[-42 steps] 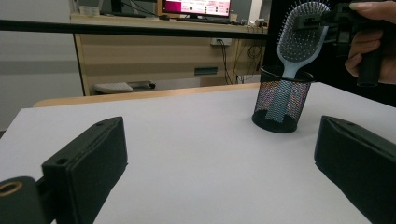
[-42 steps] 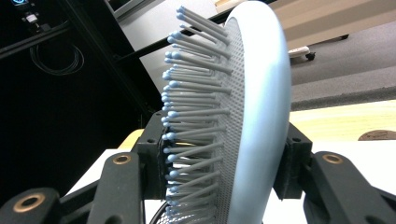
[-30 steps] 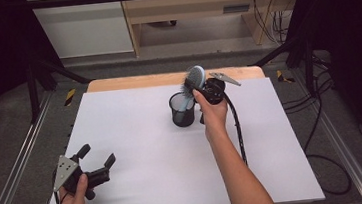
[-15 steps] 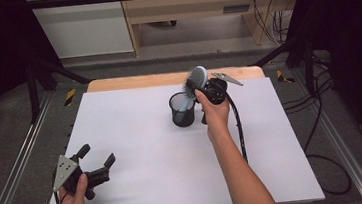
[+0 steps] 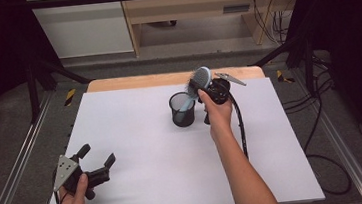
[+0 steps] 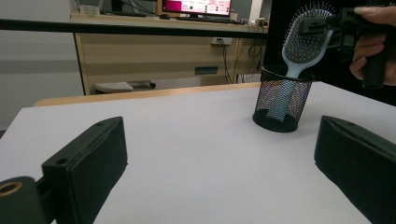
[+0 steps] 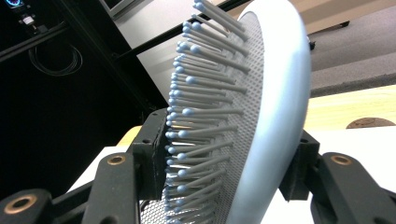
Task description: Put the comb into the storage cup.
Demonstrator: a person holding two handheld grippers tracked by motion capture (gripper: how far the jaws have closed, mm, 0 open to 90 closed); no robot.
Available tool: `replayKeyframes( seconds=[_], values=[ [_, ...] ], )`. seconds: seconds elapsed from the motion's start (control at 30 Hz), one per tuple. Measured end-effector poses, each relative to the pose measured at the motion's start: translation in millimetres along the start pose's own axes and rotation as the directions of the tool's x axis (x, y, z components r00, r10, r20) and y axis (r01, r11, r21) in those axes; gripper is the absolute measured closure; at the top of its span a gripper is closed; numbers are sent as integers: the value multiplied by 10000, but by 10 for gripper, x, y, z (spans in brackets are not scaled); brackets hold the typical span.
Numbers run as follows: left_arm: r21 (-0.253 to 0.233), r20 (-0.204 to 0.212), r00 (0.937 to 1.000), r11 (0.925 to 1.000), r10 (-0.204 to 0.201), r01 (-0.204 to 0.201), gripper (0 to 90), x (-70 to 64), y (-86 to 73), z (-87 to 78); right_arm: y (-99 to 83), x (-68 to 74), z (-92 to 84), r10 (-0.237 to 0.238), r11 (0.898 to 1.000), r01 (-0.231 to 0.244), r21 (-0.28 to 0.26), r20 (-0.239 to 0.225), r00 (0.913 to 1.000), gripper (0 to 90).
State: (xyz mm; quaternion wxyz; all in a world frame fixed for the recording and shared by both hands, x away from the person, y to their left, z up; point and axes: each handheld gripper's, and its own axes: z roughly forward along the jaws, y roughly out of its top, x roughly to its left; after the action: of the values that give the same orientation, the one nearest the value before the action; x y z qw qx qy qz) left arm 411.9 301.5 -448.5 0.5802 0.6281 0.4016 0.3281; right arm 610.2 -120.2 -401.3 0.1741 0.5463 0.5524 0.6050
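Your left gripper point(image 5: 97, 165) rests at near-left corner of white table point(image 5: 142, 186), jaws spread wide, nothing between them. Black mesh cup point(image 5: 182, 109) stands upright toward far middle of table. Blue hairbrush point(image 5: 198, 81) has handle down inside cup, head tilted above rim. Your right gripper point(image 5: 206, 86) sits just right of cup, jaws either side of brush head, just been opening; left pad against bristle tips, right pad at back.
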Motion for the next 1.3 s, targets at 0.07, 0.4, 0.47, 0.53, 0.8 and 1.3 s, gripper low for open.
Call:
replayKeyframes(
  seconds=[0.07,0.4,0.47,0.53,0.8,1.3],
  values=[
    [4,2,10000,10000,-2,2,26,0,0,-1,-1,-1,-3,1,10000,-1,5,-16,10000,452],
    [-1,-2,10000,10000,0,0,26,-1,0,-2,4,0,-11,-31,10000,31,78,-37,10000,445],
    [3,3,10000,10000,2,-2,26,-1,0,-1,3,0,-10,-73,9999,73,75,-31,10000,443],
    [12,0,10000,10000,8,-8,26,-3,0,-2,1,6,-9,-198,9997,198,112,4,9998,437],
    [22,-18,10000,10000,2,-2,26,1,-2,-1,-1,6,-4,-234,9997,234,112,16,9997,437],
    [36,-15,10000,10000,-16,16,26,8,-5,3,0,4,-4,-272,9995,273,140,-13,9996,436]
  ],
)
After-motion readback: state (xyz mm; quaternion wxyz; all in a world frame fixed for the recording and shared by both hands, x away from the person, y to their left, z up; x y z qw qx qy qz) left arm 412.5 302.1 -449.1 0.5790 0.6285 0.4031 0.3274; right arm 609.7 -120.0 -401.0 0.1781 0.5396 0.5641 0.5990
